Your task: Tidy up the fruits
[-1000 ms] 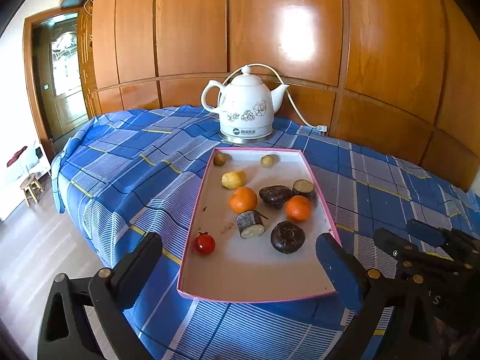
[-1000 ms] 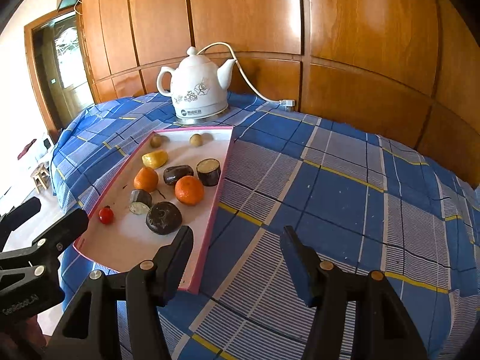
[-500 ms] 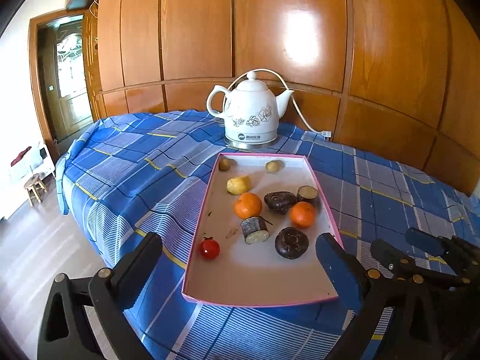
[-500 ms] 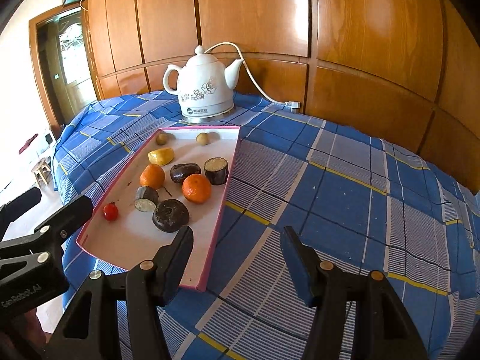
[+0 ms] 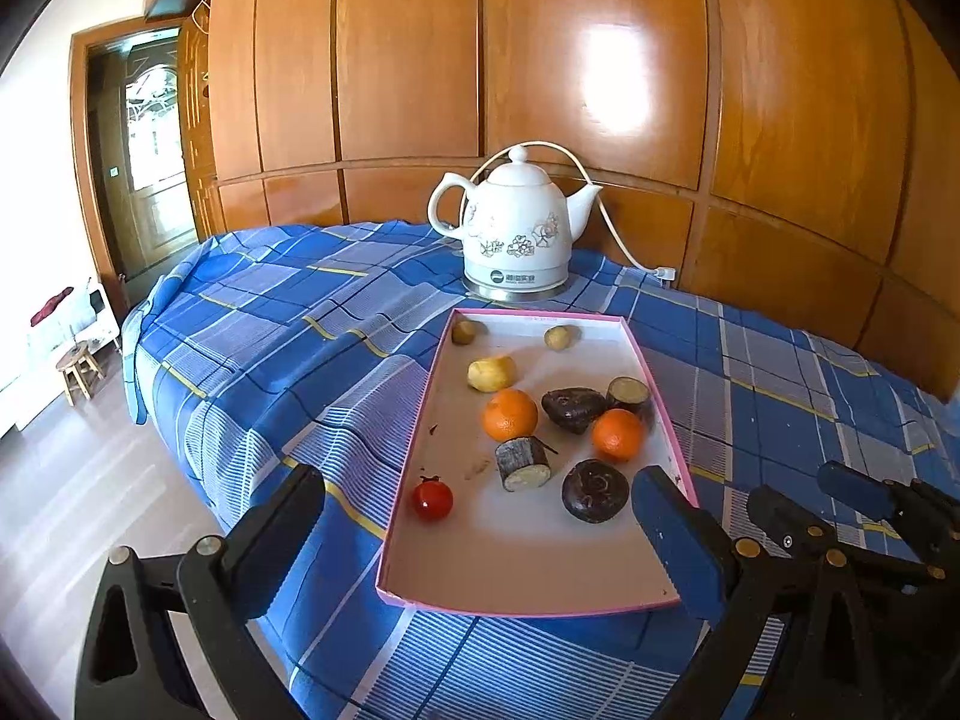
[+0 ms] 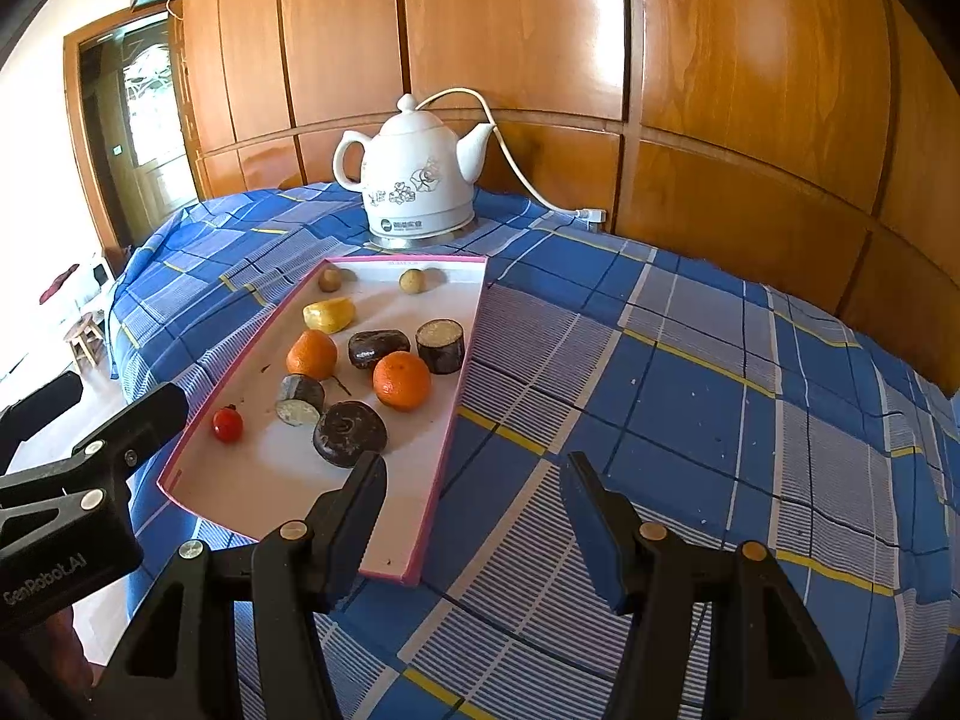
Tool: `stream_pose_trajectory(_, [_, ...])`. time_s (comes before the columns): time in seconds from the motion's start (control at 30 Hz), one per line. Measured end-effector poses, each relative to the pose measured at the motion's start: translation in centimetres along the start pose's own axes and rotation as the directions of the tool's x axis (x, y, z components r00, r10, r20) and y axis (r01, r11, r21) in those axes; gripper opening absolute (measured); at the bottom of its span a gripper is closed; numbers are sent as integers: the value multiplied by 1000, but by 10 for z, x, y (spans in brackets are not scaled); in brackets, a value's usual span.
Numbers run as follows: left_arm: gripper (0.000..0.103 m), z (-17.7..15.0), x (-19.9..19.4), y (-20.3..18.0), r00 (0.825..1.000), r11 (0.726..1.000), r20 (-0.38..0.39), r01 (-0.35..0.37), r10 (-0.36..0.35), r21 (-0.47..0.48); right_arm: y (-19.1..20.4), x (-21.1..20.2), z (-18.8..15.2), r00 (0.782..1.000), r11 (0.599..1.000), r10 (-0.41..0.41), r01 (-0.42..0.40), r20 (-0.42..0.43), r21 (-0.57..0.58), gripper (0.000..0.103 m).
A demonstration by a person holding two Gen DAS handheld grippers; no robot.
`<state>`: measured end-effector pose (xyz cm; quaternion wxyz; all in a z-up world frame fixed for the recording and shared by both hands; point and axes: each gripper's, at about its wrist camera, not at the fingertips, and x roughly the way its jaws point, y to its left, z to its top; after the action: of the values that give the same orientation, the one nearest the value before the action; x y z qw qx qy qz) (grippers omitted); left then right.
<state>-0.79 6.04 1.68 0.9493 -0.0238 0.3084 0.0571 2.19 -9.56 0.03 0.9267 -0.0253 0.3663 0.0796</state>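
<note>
A shallow white tray with a pink rim lies on a surface covered by a blue plaid cloth, and all the fruit sits inside it. At the tray's far end, close to a white floral electric kettle that stands on the cloth just behind the rim, are two small brownish round fruits, one near each far corner. Nearer along the tray comes a yellow fruit, then two oranges: one toward the left side and one toward the right side, with a dark purple-brown lump between them. A cut dark-skinned piece with a pale face rests near the right rim, a similar cut piece lies just in front of the left orange, and a dark round piece sits nearest on the right. A small red tomato-like fruit lies apart near the left rim. The left gripper hovers over the tray's near end with its fingers spread wide, one out over the cloth and the other by the right rim, gripping nothing. The right gripper hangs beside the tray's near right corner, its fingers moderately apart and empty, the left finger over the tray's edge. The kettle's cord runs to the wooden panelled wall.
</note>
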Motion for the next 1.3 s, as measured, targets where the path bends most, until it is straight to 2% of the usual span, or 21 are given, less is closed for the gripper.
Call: stream_pose_trajectory(1.3, [103,1,-2,0,1000,1000,10,-6,6,0,2,-1,-1,1000,1000,2,-2,-1,-6,61])
